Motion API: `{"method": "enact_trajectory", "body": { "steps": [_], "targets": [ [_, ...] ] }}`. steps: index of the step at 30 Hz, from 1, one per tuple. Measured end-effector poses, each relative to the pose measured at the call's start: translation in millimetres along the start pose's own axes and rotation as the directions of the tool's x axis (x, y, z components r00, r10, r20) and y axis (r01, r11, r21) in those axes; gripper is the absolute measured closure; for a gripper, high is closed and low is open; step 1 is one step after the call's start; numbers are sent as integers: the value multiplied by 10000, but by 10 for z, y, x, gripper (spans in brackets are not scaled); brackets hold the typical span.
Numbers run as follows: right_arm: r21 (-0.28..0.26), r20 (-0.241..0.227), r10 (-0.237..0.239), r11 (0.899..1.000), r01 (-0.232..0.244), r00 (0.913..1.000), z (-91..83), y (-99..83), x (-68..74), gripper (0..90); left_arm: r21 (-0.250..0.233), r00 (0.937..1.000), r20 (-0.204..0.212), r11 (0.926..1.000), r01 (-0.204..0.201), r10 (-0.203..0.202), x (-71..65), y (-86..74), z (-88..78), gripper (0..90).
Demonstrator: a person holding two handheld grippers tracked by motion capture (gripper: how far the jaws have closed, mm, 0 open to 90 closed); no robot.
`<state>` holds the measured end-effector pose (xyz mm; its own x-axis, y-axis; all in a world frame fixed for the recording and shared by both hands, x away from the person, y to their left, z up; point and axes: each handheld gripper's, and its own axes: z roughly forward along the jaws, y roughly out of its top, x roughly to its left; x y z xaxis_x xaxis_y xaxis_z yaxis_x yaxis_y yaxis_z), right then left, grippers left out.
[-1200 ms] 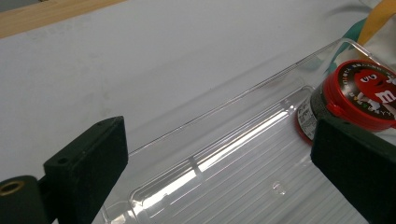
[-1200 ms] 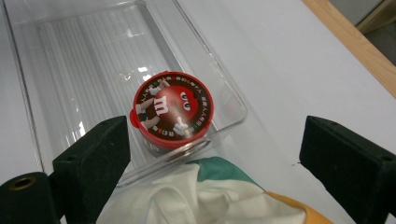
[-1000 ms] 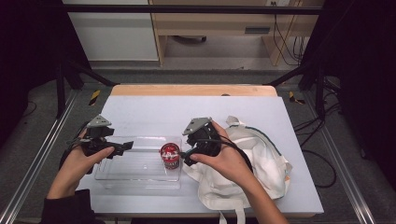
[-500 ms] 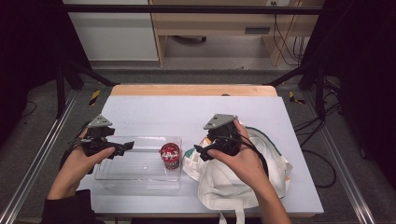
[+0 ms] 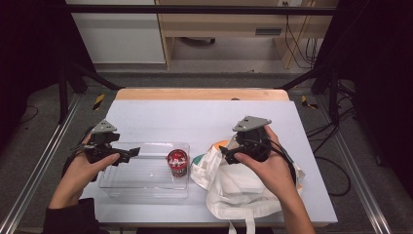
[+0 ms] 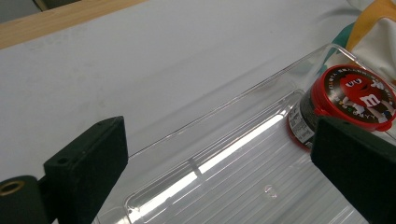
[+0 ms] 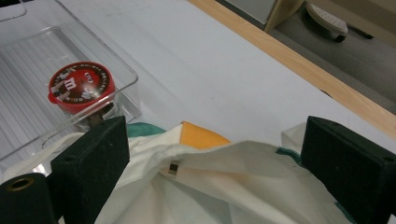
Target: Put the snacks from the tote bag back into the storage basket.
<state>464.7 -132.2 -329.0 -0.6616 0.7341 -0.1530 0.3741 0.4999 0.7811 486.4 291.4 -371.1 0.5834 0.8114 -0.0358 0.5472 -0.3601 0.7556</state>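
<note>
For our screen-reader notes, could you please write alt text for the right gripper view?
The right claw, open, hovers over a white cloth bag. Beyond it, a red-lidded candy jar stands in the corner of a clear plastic tray on the white table.

Both forearms enter from the near edge of the table, each hand gripping one handheld gripper. The left hand (image 5: 85,163) holds the left gripper (image 5: 127,154) low and roughly level, its jaws pointing toward the person's right and standing wide apart with nothing between them. The right hand (image 5: 265,163) holds the right gripper (image 5: 226,155) farther right, its grey plate uppermost and its jaws directed leftward and slightly down; these jaws also stand wide apart, gripping nothing. The two grippers face each other, well apart.
</note>
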Motion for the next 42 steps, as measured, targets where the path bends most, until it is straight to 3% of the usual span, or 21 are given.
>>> {"method": "enact_trajectory", "body": {
  "steps": [9,18,30,42],
  "targets": [
    [-21,515,481,9988,-480,9975,-181,-142,-181,89,-109,10000,-25,9999,-23,23,6,13,-55,39],
    [-66,940,1101,9939,-1099,9895,-336,-327,-382,89,-146,10000,-53,9999,7,-8,22,8,-79,39],
    [-267,1538,1667,9860,-1645,9739,-521,-487,-599,85,-336,9997,-228,9994,47,-54,43,19,-158,39],
    [-566,2078,2327,9725,-2258,9501,-726,-651,-826,93,-616,9982,-511,9977,282,-314,124,0,-274,39]
  ]
}}
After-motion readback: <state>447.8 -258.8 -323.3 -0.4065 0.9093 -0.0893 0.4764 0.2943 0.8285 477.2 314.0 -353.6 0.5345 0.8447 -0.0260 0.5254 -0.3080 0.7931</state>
